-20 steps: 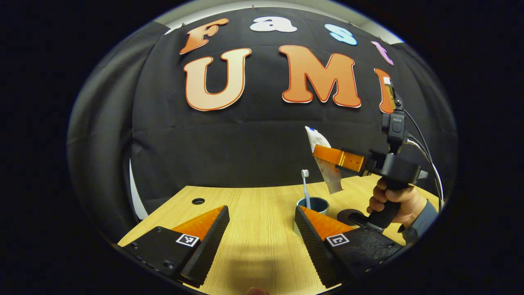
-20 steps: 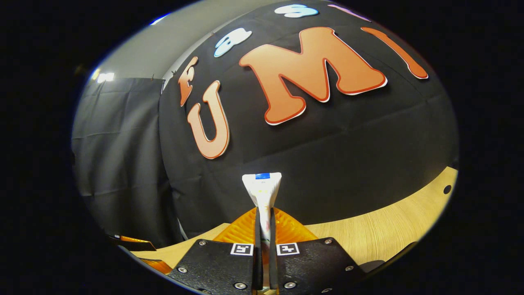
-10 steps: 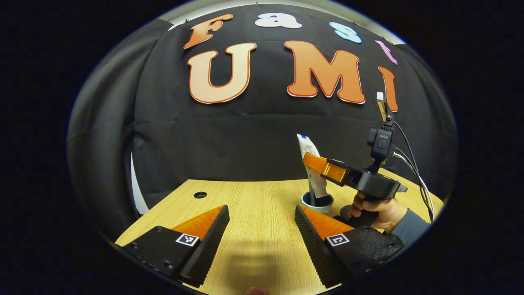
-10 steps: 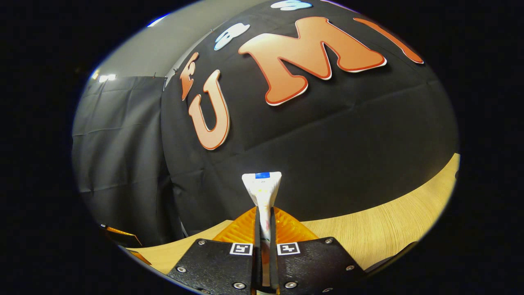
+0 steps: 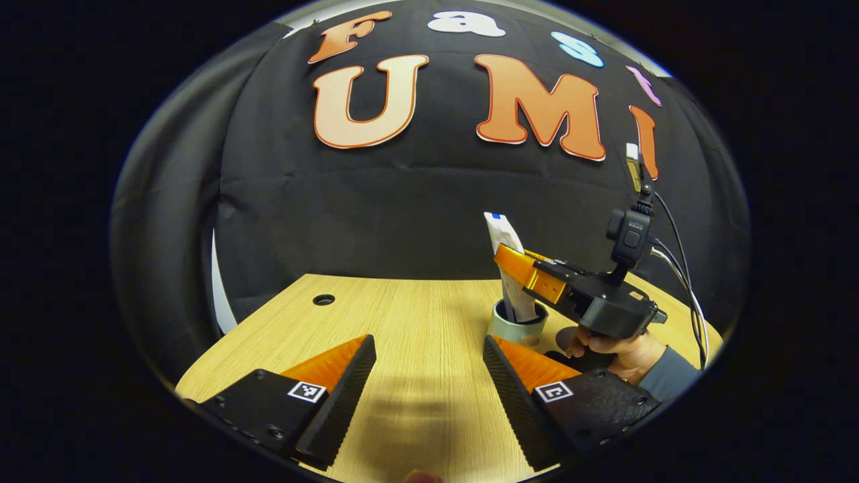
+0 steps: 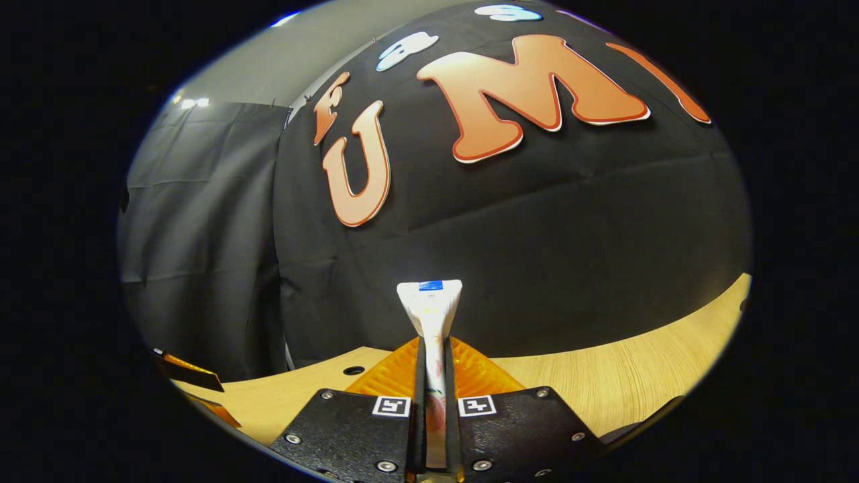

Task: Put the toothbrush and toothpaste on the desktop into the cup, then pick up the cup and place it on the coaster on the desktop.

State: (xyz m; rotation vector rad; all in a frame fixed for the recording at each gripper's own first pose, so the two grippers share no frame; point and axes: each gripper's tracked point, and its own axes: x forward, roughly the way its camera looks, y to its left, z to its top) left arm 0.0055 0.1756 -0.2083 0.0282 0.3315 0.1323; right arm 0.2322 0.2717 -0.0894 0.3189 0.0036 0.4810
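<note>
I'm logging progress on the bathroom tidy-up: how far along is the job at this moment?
In hand: the right tool is shut on the toothpaste, whose lower end already sits inside the cup. The toothbrush can't be made out in the cup from here. The left tool is open and holds nothing, above the desktop. Left: let go of the tube, then lift the cup onto the dark coaster beside it.

A recording booth rather than a home: black cloth (image 5: 416,201) hangs as the backdrop behind a plain wooden desktop (image 5: 416,335) with a cable hole (image 5: 323,300).

both views low, sharing desktop (image 5: 416,315)
</note>
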